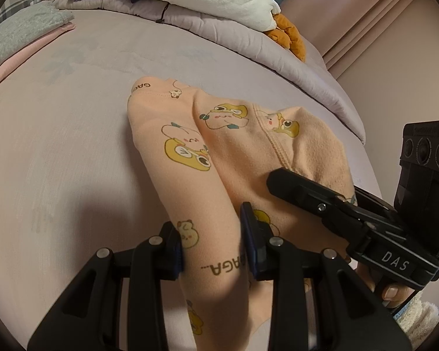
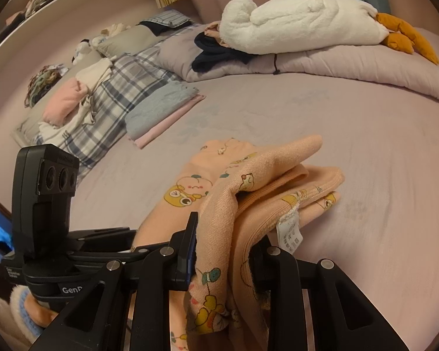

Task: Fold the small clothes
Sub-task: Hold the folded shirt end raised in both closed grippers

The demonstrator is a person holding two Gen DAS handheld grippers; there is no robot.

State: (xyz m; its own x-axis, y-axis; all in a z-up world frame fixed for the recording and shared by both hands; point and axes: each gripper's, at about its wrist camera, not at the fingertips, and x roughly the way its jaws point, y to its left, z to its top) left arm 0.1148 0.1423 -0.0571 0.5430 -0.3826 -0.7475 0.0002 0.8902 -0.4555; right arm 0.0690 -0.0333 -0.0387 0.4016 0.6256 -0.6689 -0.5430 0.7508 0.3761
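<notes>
A small peach garment with yellow cartoon prints (image 1: 190,146) lies partly folded on the lilac bed sheet (image 1: 58,131). My left gripper (image 1: 212,244) is shut on a raised ridge of it near its close end. My right gripper (image 2: 224,251) is shut on a bunched layer of the same garment (image 2: 248,181), lifting it so that it drapes over the fingers, with a white care label (image 2: 289,235) hanging down. The right gripper's body also shows in the left wrist view (image 1: 351,213), at the garment's right side.
A rolled lilac duvet (image 2: 322,58) with a white plush toy (image 2: 292,20) and a dark garment (image 2: 219,52) lies at the back. Folded blue and pink towels (image 2: 161,111), a plaid pillow (image 2: 108,111) and more clothes (image 2: 64,102) lie at the left.
</notes>
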